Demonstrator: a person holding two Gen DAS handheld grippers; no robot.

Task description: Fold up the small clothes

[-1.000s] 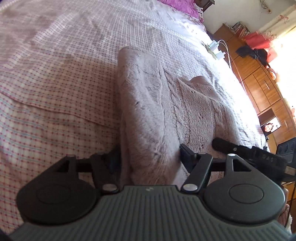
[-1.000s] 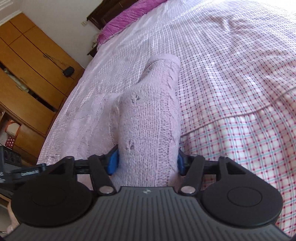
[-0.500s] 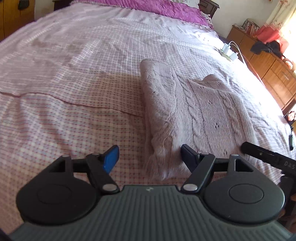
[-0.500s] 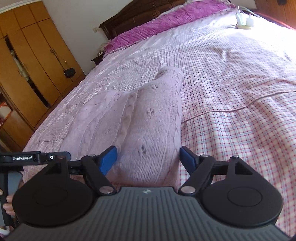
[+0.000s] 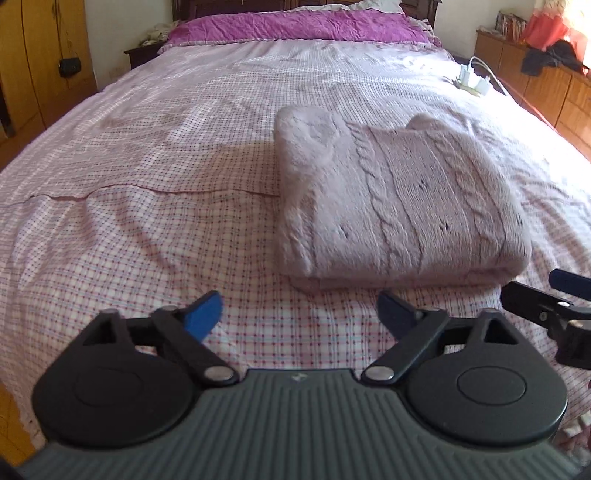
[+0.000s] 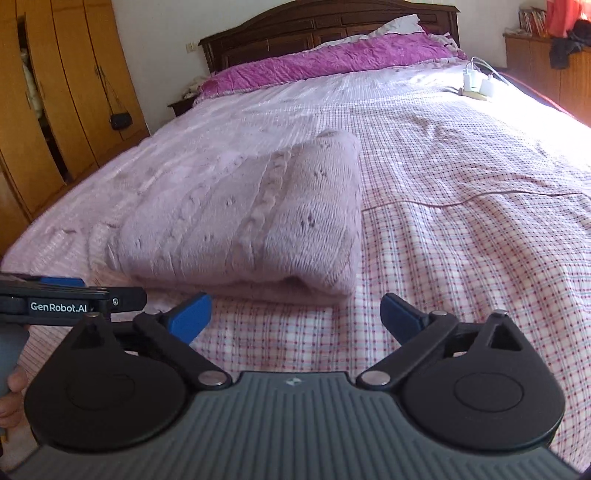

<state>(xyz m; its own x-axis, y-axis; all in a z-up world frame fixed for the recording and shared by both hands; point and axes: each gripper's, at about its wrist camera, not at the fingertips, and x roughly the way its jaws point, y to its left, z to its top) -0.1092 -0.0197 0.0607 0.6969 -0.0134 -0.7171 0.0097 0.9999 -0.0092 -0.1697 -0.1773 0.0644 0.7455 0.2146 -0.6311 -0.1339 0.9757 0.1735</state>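
A pale pink cable-knit sweater (image 5: 391, 199) lies folded into a neat rectangle on the checked bedspread (image 5: 147, 221). My left gripper (image 5: 299, 314) hovers open just in front of its near edge, nothing between the blue pads. In the right wrist view the same folded sweater (image 6: 258, 218) sits ahead and to the left, and my right gripper (image 6: 295, 314) is open and empty, a little short of it. Each gripper shows at the edge of the other's view.
A purple quilt (image 5: 299, 26) lies by the dark headboard (image 6: 325, 26). White chargers with cables (image 5: 472, 79) rest on the bed's far right. Wooden wardrobes (image 6: 55, 92) stand left, a cabinet with clothes (image 5: 546, 62) right. A hand (image 6: 11, 398) holds the left gripper's handle.
Both grippers let go of the sweater's near edge, opened, and pulled back and up. The sweater now lies folded flat on the bed.
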